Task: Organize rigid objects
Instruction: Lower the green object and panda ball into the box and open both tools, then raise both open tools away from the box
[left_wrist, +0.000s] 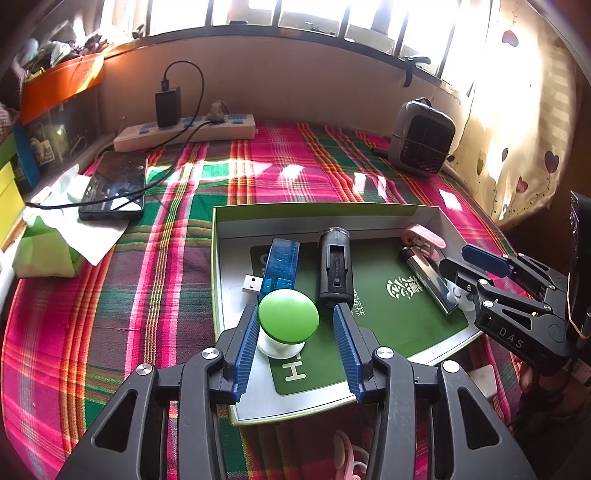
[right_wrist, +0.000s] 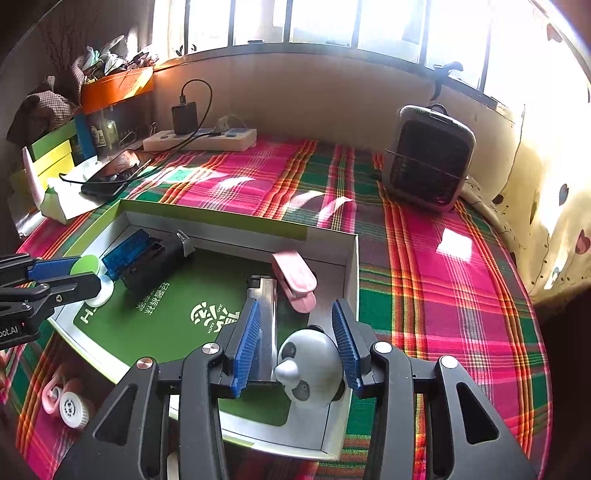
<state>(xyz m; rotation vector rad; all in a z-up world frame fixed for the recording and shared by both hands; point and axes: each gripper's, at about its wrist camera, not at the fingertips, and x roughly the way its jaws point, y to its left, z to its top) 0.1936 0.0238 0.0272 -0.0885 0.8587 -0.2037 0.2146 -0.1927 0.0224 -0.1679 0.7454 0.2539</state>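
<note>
Left gripper (left_wrist: 295, 332) over the near-left corner of the box (left_wrist: 215, 258), jaws apart. The green knob (left_wrist: 288, 315) sits between them, hard against the left pad, clear gap to the right pad, so no clamp. The knob's white base rests on the box floor.

Inside the box, left to right:
- blue USB stick (left_wrist: 277, 267), plug pointing near-left, just behind the knob
- black holder (left_wrist: 334, 269) beside it, lying lengthwise
- lighter (left_wrist: 430, 282), angled
- pink clip (left_wrist: 424, 236) at the far-right corner, touching the lighter's top end

Right gripper (right_wrist: 296, 345) over the near-right corner of the box, jaws apart. Panda figure (right_wrist: 314, 369) between them, close against the right pad, gap on the left. Can't tell if it actually touches. It rests on the box floor by the right wall, just beside the lighter.

Outside the box: pink and white bit (right_wrist: 66, 400) on the plaid cloth (left_wrist: 122, 295) near the box's front edge. Phone (left_wrist: 114, 184) with cable far left, power strip (left_wrist: 184, 131) behind it, grey heater (right_wrist: 428, 158) far right.
</note>
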